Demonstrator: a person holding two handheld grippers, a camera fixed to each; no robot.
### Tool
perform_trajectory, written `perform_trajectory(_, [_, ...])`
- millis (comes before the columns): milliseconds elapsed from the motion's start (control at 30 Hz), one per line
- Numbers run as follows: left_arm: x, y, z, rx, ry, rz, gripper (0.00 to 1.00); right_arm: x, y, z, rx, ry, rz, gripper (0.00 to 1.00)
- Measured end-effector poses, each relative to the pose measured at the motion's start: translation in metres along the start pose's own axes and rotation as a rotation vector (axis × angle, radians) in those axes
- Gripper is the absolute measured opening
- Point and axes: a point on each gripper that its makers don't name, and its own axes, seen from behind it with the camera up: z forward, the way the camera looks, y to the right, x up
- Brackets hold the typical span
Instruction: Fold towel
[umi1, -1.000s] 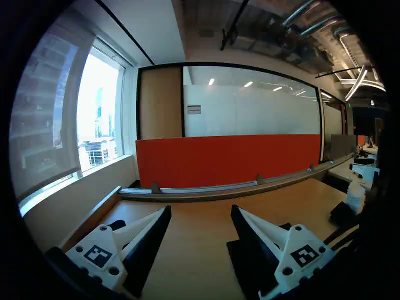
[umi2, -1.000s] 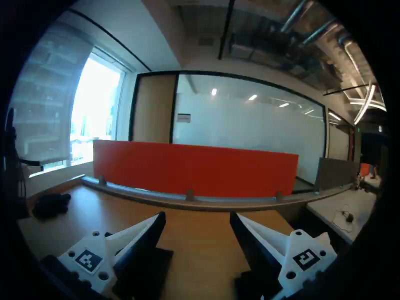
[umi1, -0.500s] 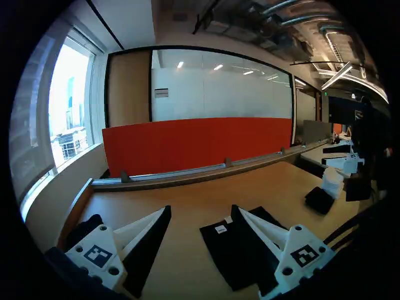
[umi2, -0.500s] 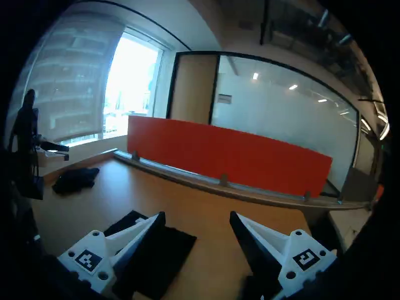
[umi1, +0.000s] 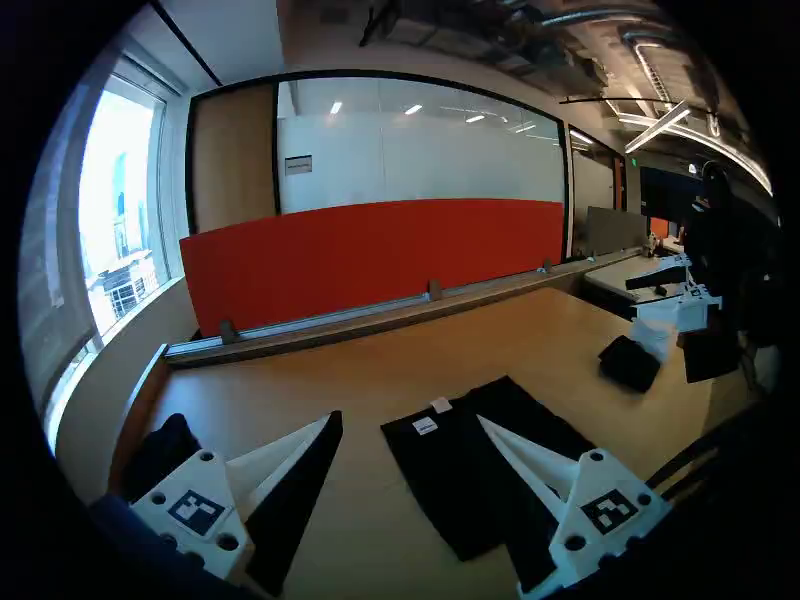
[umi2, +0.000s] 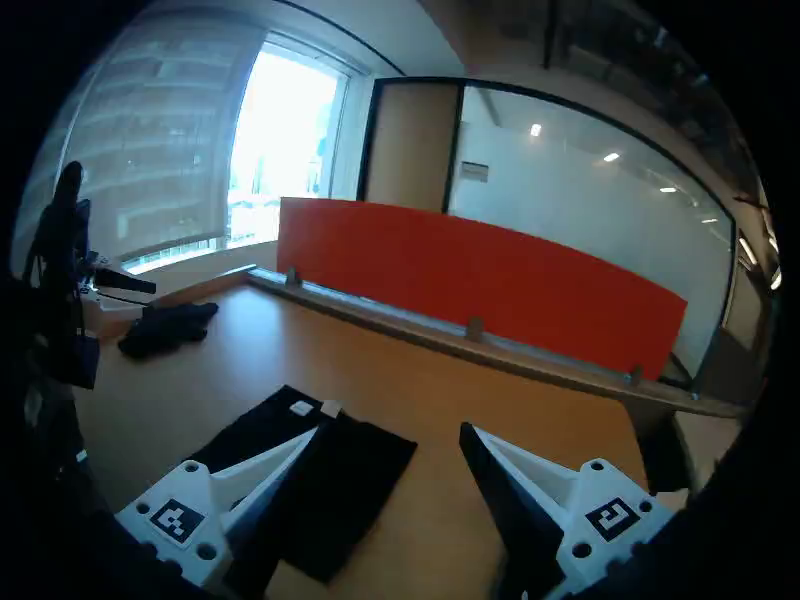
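The black towel (umi1: 470, 470) lay spread flat on the wooden desk (umi1: 400, 360), on the near side of the orange divider (umi1: 370, 250) and well apart from it, with two small white tags (umi1: 425, 425) at the edge facing the divider. In the right gripper view the same towel (umi2: 340, 480) sat below the divider's (umi2: 480, 280) left half, on the desk (umi2: 420, 380).

The left gripper (umi1: 402, 418) pointed toward the divider with its fingers spread wide and nothing between them; its right finger (umi1: 540, 480) overlapped the towel in the picture, though whether it touched could not be told. The right gripper (umi2: 395, 428) was likewise spread and empty, its left finger (umi2: 270, 480) over the towel.

A dark crumpled cloth (umi1: 165, 450) lay off the divider's left end, by the window (umi1: 115, 240). A second dark bundle (umi1: 630, 362) sat off the divider's right end. Behind the divider stood a frosted glass wall (umi1: 420, 160).
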Motion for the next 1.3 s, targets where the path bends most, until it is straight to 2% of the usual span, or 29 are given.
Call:
perform_trajectory(200, [-0.025, 0.009, 0.007, -0.02, -0.042, 0.0, 0.88, -0.026, -0.013, 0.003, 0.038, -0.036, -0.014, 1.0])
perform_trajectory(467, [-0.064, 0.022, 0.014, -0.055, -0.109, 0.015, 0.88, -0.065, -0.025, 0.009, 0.072, -0.093, 0.002, 1.0])
perform_trajectory(800, [-0.121, 0.044, 0.026, -0.108, -0.214, 0.035, 0.88, -0.125, -0.039, 0.018, 0.1, -0.184, -0.036, 1.0])
perform_trajectory(1300, [-0.188, 0.063, 0.043, -0.168, -0.342, 0.031, 0.88, -0.189, -0.059, 0.03, 0.143, -0.285, -0.035, 1.0])
